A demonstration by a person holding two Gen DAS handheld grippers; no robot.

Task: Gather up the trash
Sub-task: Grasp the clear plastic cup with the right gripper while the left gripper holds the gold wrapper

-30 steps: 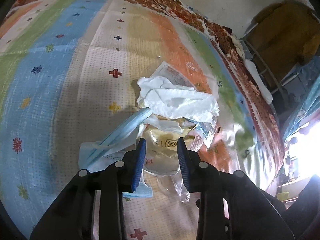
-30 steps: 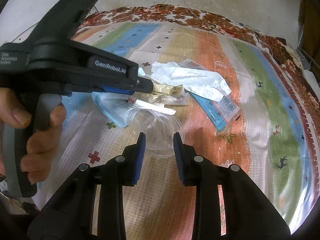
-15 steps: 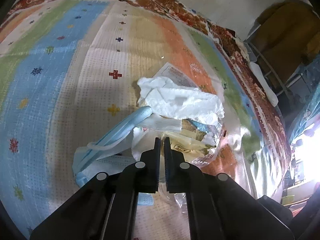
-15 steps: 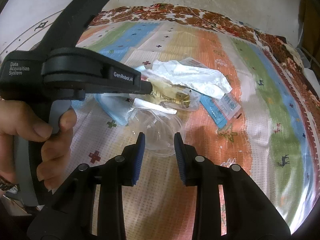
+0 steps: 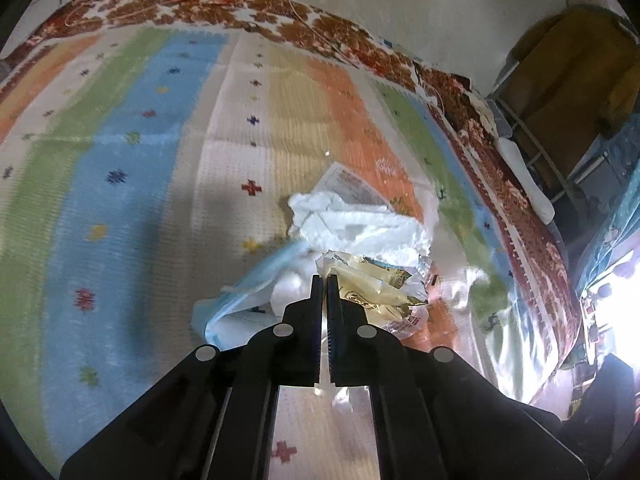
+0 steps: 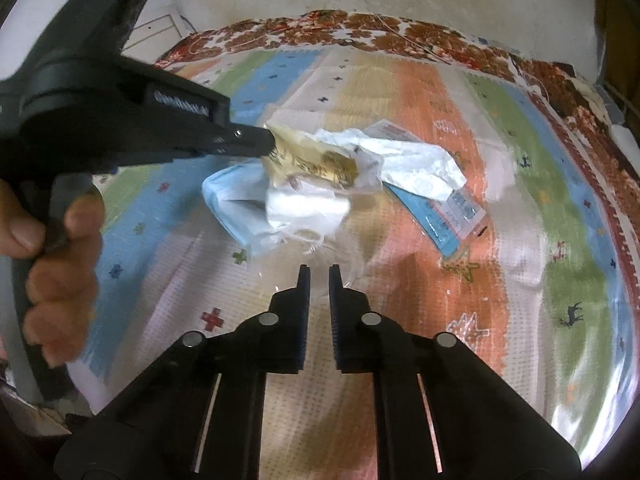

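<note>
Two handheld grippers work over a small pile of trash on a striped, plastic-covered cloth [image 6: 400, 92]. The left gripper [image 5: 324, 280] is clenched on a crumpled yellow wrapper [image 6: 308, 160], its jaws pressed together with only a sliver showing between them; from the right wrist view the wrapper hangs from its tip above the heap. A hand [image 6: 56, 240] grips its handle, partly cut off at the frame edge. The right gripper [image 6: 318, 272] has just been closing, its jaws now nearly together at the near edge of the pile; clear plastic film [image 6: 336, 256] lies at the tips, but it is too transparent to tell whether the pads pinch it. Under the wrapper sit a blue face mask [image 6: 228, 192], white crumpled tissue [image 6: 416, 164] and a blue-and-clear packet [image 6: 444, 216], overlapping so that each is partly hidden. Print on the wrapper and the packet is too blurred to read.
</note>
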